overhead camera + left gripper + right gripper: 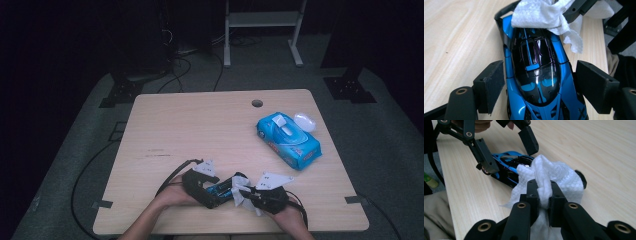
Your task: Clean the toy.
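I see left gripper (539,85) jaws spread wide apart; right gripper (543,192) jaws pinched nearly together, both forearms low.

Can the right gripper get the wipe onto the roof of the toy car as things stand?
Probably yes. The right gripper holds the wipe against one end of the toy car; the left gripper flanks the car's sides, leaving the roof uncovered.

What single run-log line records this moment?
left gripper: open astride blue toy car | right gripper: shut on white wipe, pressed on car's end | wipes pack: far right
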